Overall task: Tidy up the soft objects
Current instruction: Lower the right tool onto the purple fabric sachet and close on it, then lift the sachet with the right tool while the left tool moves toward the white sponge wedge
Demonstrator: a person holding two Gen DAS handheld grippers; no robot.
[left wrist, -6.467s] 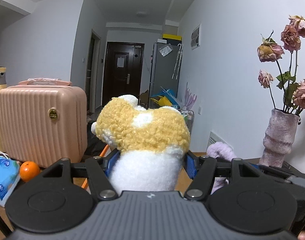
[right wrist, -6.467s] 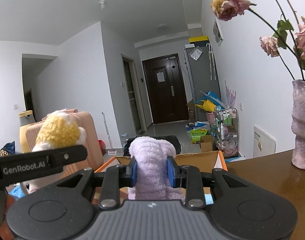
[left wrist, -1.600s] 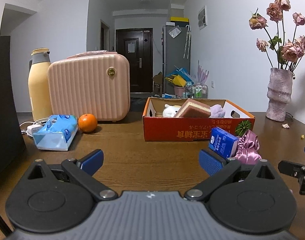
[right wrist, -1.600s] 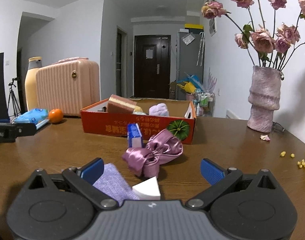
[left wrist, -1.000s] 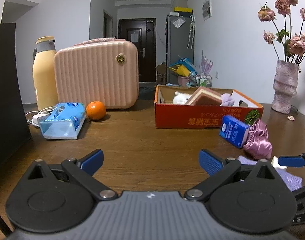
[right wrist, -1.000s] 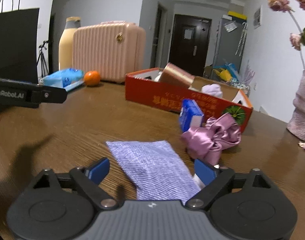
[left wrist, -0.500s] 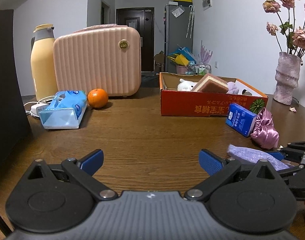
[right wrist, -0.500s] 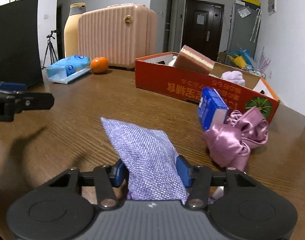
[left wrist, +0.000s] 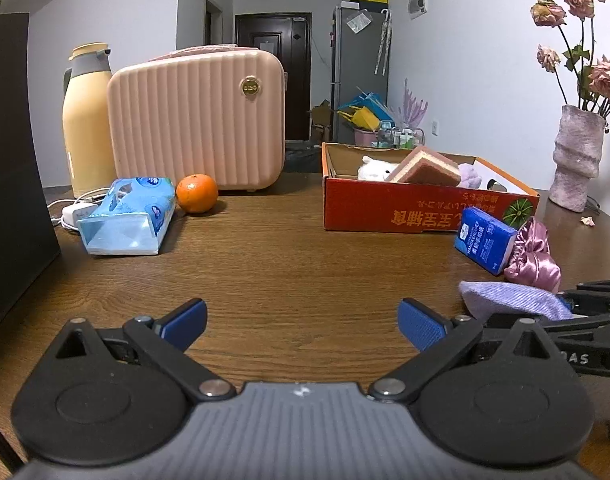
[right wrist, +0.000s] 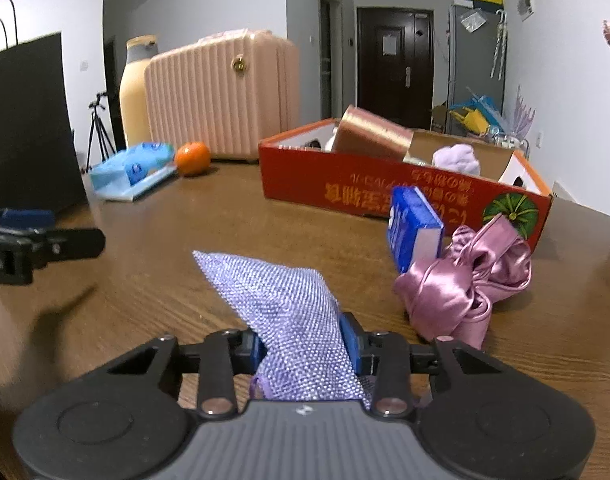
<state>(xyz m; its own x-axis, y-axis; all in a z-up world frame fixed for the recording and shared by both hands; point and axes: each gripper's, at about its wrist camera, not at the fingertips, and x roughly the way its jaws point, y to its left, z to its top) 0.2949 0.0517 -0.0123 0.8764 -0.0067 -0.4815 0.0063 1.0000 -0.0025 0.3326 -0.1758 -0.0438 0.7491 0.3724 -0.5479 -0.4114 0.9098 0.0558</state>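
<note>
— What's the right gripper (right wrist: 305,344) got?

— The lilac pouch (right wrist: 289,312). Its jaws have just been closing and now pinch it from both sides, with the far corner sticking up off the bench (right wrist: 185,240).

— And the left gripper (left wrist: 303,320)?

— Jaws spread wide, nothing between them, over bare wood.

— Where's the rest?

— The pink scrunchie (right wrist: 465,280) and blue pack (right wrist: 415,228) sit just before the red box (right wrist: 385,192), toward the bench's far right.

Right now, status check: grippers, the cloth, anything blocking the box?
Right gripper just closed on purple cloth. Left gripper open, empty. Blue pack and pink satin bow sit before red box.
</note>
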